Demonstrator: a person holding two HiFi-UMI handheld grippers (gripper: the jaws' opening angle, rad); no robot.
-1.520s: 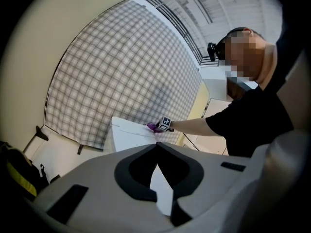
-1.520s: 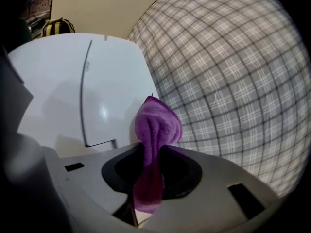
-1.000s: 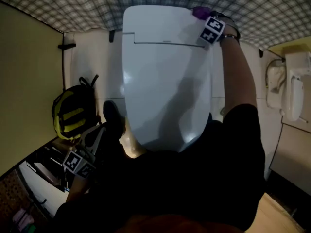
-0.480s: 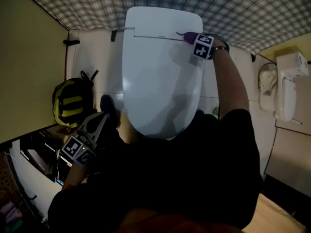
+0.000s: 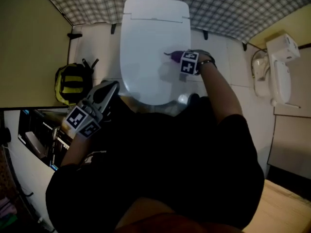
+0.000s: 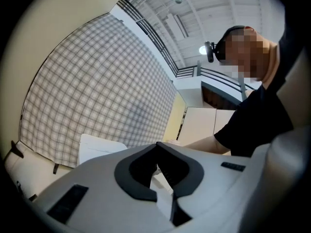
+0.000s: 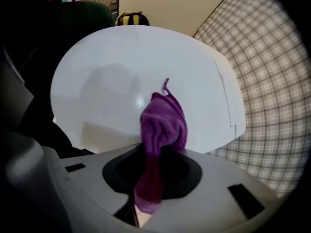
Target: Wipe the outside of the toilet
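Right tongs (image 5: 176,57) pinch the cloth (image 7: 164,123) on the lid (image 5: 146,42); left tongs (image 5: 111,87) idle, closed. Best pressed flat, strokes overlapping.

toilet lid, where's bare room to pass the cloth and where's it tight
The lid is bare from the cloth in the right gripper across to its left edge and up to the hinge. Floor tiles right of the toilet are open. Tight on the left: a backpack and the left gripper.

Left gripper (image 5: 112,86) closed; right gripper (image 5: 176,56) clamped
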